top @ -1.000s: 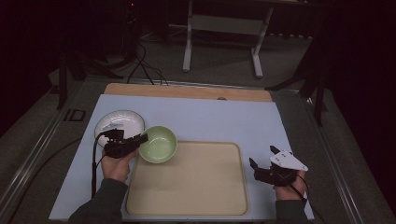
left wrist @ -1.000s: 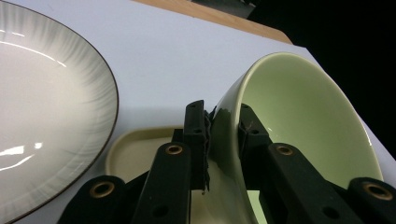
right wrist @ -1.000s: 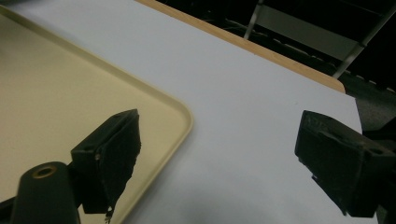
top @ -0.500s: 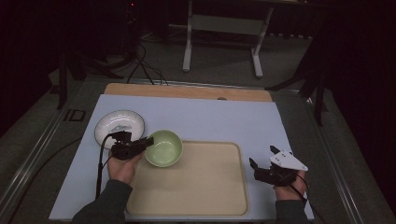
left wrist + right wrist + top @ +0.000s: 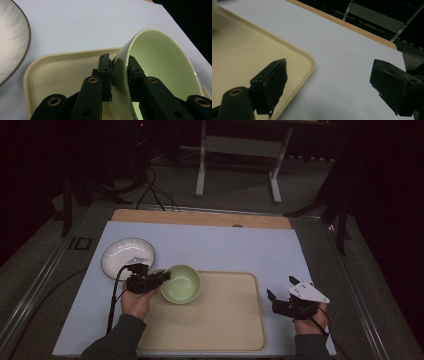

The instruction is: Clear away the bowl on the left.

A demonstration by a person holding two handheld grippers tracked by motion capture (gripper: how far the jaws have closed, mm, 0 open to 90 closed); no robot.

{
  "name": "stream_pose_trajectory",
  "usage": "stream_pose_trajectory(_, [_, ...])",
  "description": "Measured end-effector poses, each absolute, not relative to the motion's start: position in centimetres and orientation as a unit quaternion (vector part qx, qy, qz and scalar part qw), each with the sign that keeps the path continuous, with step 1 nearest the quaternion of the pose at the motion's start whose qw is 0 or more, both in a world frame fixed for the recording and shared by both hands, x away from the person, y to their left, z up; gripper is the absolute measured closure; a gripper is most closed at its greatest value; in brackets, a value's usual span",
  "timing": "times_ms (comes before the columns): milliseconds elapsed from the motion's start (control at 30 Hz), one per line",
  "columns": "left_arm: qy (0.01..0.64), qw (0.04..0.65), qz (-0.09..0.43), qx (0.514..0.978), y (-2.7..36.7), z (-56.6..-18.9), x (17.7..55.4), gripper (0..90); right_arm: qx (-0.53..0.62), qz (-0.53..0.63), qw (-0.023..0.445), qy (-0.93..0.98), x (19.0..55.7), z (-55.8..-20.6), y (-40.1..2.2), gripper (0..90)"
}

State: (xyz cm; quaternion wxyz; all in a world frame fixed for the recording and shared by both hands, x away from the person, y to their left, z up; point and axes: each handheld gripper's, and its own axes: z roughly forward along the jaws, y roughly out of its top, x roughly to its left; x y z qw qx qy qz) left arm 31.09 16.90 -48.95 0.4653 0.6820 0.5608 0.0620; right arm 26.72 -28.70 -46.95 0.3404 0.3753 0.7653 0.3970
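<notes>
Gripping the green bowl [image 5: 181,283] by its near-left rim, the left gripper [image 5: 162,276] has its jaws clamped on the wall, one inside, one outside. High view: bowl sits at the far-left corner of the beige tray [image 5: 220,330], overhanging the tray's left edge a bit; can't tell from here if its base touches the tray. White plate [image 5: 128,258] lies on the pale blue mat [image 5: 215,245] toward the mat's left edge, just beside the bowl, apart from it. Left hand [image 5: 135,301] comes in from the near edge, cable looping down along the sleeve. Right gripper [image 5: 280,290] is parked off the tray's right edge near the mat's near-right corner, grey three-cornered plate on top, jaws spread wide, nothing between them. Wooden board edge [image 5: 200,217] shows along the mat's far side.

Left gripper view: bowl [image 5: 155,65] is tilted, rim wall pinched between the two black pads, narrow gap set by the wall thickness. Tray [image 5: 62,67] lies underneath, its rounded corner at left; plate [image 5: 11,40] at the frame's left, on the mat [image 5: 87,22].

Right gripper view: jaws wide apart, empty. Left jaw hangs over the tray's [image 5: 242,50] corner, right jaw over bare mat [image 5: 342,57]. Sliver of bowl [image 5: 214,10] at the top-left corner. Wooden edge [image 5: 352,27] runs along the mat's far side.
</notes>
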Motion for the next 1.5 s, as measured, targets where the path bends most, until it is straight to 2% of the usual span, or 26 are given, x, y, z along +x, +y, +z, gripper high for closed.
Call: stream_pose_trajectory(1500, [0.524,0.453,0.018,0.721,12.4,-50.3,30.4,78.0,0.373,0.396,0.341,0.766,26.8,-46.9,-28.7,13.8])
